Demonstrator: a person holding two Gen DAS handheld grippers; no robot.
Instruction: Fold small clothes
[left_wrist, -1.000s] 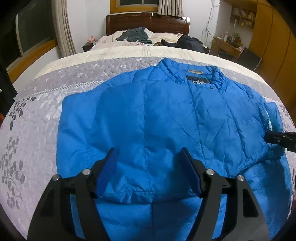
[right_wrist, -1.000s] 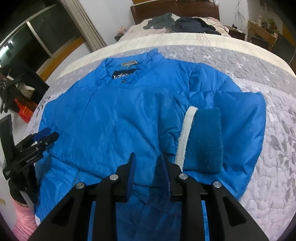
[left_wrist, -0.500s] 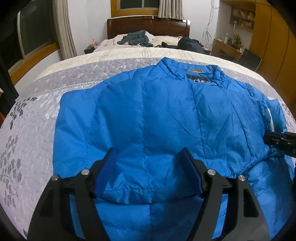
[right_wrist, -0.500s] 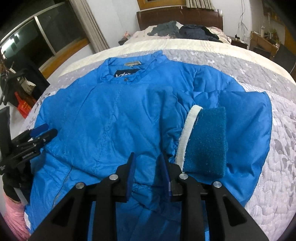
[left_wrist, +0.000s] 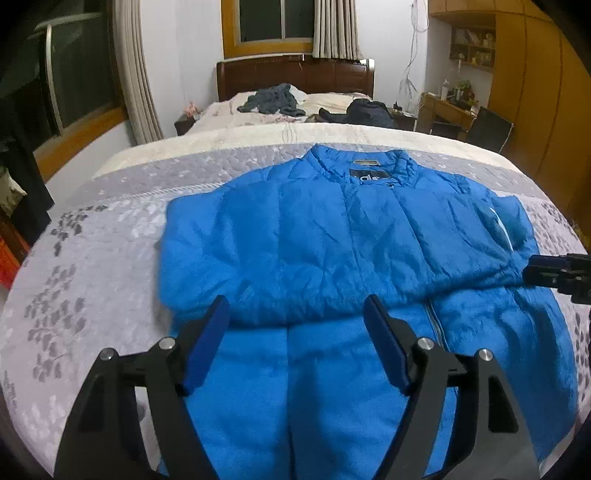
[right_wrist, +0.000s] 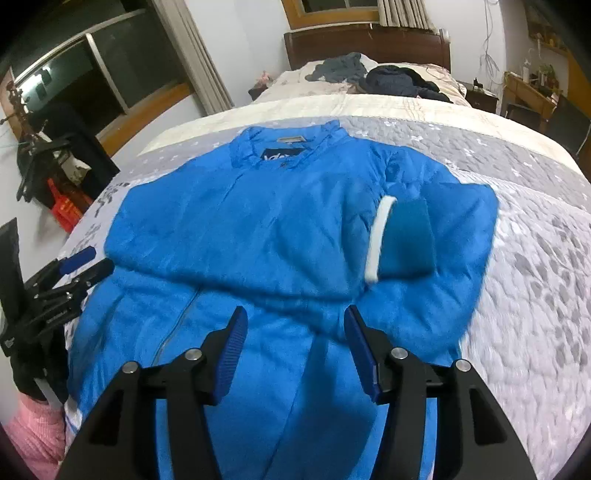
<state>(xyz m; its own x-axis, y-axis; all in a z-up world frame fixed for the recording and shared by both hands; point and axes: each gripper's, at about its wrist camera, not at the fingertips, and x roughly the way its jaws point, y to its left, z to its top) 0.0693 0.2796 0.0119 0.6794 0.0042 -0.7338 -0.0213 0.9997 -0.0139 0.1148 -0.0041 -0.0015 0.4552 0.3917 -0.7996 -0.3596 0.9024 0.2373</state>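
Both grippers have drawn back and risen from the jacket over the past second, and the right gripper (right_wrist: 293, 341), which was pinched nearly together on the fold edge, now stands with its jaws apart and holds nothing. The left gripper (left_wrist: 297, 341) is likewise spread wide and empty, hovering above the near edge of the folded layer.

Going from left to right: the blue padded jacket (left_wrist: 332, 236) lies flat on the grey quilted bedspread (left_wrist: 92, 258), collar toward the headboard, zipper side showing below the fold line. On the jacket's left side the sleeve appears already tucked in, leaving a straight edge. Across the middle runs a crease where one layer lies over the lower part. On the right side the sleeve is folded inward, its knit cuff (right_wrist: 402, 240) with a white band resting on the chest panel.

By the look of it, the next step is a new hold on the hem for the fold toward the collar. To do that well, each gripper should probably come down near its own corner of the bottom hem, well apart, and bite through all layers so the slippery shell does not slide. The lift should stay low and even, so that the tucked cuff is not dragged out, and both corners should land level just below the collar.
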